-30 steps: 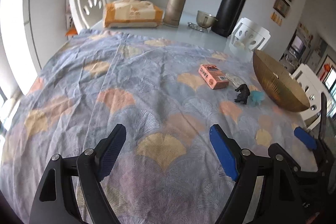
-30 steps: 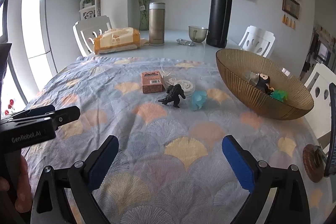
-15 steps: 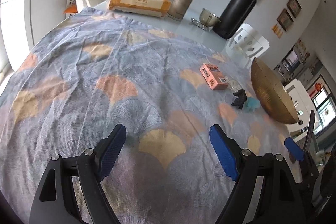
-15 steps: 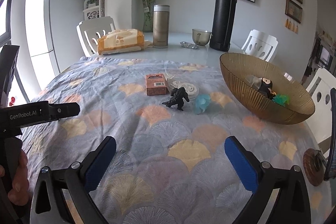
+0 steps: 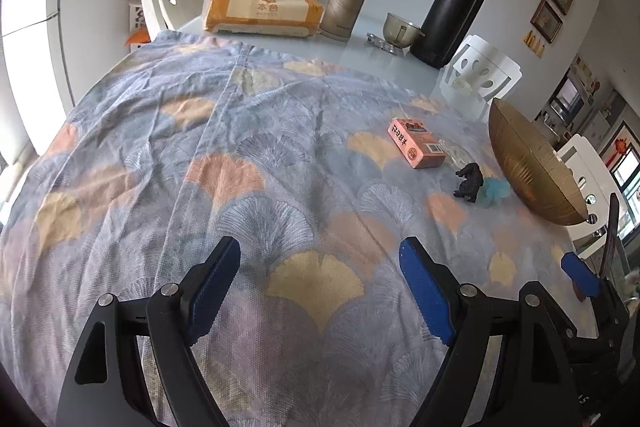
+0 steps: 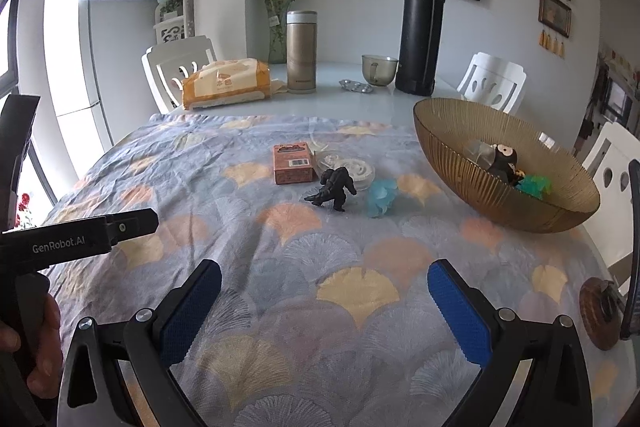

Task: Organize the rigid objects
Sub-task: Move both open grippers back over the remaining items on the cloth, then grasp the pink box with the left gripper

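Over the last second the left-wrist view has swung away and come back, so the pink box (image 5: 416,143), the black dinosaur figure (image 5: 469,182) and the pale blue toy (image 5: 495,189) sit again toward its right side; none of them has shifted on the patterned cloth (image 5: 224,163) that covers the tabletop. The right-wrist view has crept slightly nearer the same cluster. That reads as approach only, with no pick started.

The left gripper (image 5: 320,287) has its fingers spread wide with nothing between them, hovering over bare cloth well apart from the toys. The right gripper (image 6: 324,307) is likewise released and empty, aimed at the black dinosaur figure (image 6: 333,187), the pale blue toy (image 6: 382,197), the pink box (image 6: 292,163) and a round white disc (image 6: 350,167) just behind them.

The amber ribbed bowl (image 6: 460,163) to the right already holds a dark figure (image 6: 504,161) and a green toy (image 6: 536,185), so it is probably the destination; four items look left to move
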